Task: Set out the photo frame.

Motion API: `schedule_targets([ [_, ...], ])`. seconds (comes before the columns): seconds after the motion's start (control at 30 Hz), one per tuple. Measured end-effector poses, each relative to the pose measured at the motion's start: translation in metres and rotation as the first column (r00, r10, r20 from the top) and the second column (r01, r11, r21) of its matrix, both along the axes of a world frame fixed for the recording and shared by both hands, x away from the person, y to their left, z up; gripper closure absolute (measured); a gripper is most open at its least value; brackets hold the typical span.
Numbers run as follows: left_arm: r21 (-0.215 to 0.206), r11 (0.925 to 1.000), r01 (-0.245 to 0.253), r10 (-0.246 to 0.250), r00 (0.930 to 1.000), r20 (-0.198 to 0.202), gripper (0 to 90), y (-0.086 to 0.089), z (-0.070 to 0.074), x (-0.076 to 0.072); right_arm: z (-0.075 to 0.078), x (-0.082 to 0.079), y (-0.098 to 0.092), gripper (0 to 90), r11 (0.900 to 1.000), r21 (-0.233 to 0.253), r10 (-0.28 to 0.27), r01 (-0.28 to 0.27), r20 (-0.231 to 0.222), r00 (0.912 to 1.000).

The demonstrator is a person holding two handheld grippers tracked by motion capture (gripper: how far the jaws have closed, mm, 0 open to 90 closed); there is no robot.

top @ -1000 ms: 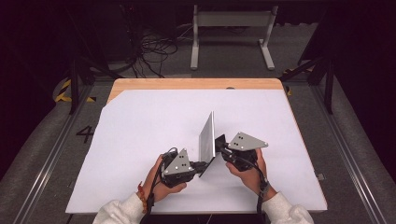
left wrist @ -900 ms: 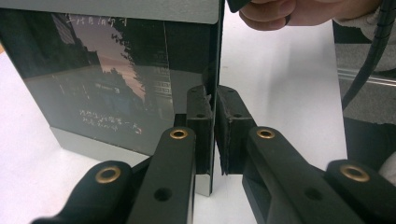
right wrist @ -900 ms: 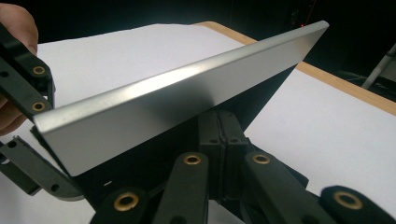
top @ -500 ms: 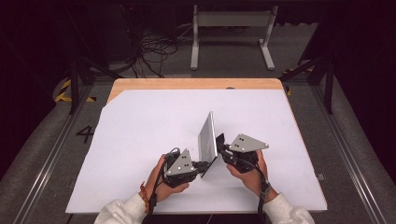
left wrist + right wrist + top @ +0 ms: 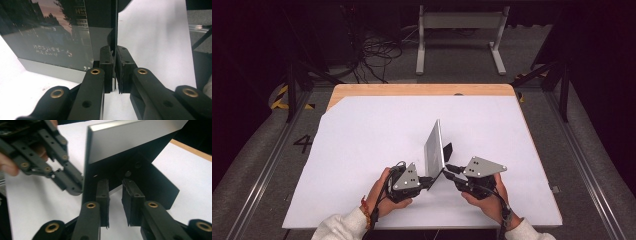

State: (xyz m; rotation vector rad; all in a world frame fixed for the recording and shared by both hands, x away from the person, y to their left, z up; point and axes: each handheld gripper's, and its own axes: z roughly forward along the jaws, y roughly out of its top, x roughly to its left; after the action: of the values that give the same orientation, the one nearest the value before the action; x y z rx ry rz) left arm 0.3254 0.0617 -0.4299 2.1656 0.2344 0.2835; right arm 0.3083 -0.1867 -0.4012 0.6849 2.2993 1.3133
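Observation:
A silver picture frame (image 5: 434, 149) stands upright near the front middle of the white table (image 5: 362, 140), its black rear stand (image 5: 447, 148) pointing right. My left gripper (image 5: 432, 180) is shut on the frame's lower near edge. In the left gripper view the jaws (image 5: 115, 67) pinch the thin edge, with the dusk street picture (image 5: 50, 37) to their left. My right gripper (image 5: 447, 173) sits just right of the frame, open. The right gripper view shows its jaws (image 5: 115, 195) apart in front of the black stand (image 5: 150, 180), below the frame's silver back (image 5: 130, 137). The left gripper (image 5: 72, 185) grips the frame's edge there.
A strip of bare wood (image 5: 422, 90) runs along the table's far edge. Beyond it, on the floor, stand a white metal rack (image 5: 459, 30) and a tangle of cables (image 5: 377, 55). Dark rails flank the table on both sides.

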Motion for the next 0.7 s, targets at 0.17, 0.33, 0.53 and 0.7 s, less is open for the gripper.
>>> schedule_targets([
  [0.17, -0.010, 0.9999, 0.007, -0.007, 1.0000, -0.006, 83.8, -0.002, -0.001, 0.001, -0.001, -0.008, -0.003, 71.2, 1.000, 0.008, 0.014, -0.014, -0.011, 0.9998],
  [0.33, -0.008, 0.9999, 0.013, -0.013, 0.9999, 0.002, 82.9, -0.009, -0.003, 0.001, -0.001, -0.011, -0.002, 66.6, 1.000, 0.019, 0.012, -0.012, -0.016, 0.9998],
  [0.53, -0.016, 0.9997, 0.020, -0.020, 0.9998, -0.007, 81.9, -0.014, -0.006, 0.003, -0.005, -0.012, 0.002, 60.3, 1.000, 0.016, -0.005, 0.006, -0.025, 0.9997],
  [0.7, -0.014, 0.9998, 0.017, -0.018, 0.9997, -0.018, 81.5, -0.016, -0.010, 0.005, -0.007, -0.010, 0.007, 57.7, 0.999, 0.029, -0.027, 0.028, -0.031, 0.9992],
])
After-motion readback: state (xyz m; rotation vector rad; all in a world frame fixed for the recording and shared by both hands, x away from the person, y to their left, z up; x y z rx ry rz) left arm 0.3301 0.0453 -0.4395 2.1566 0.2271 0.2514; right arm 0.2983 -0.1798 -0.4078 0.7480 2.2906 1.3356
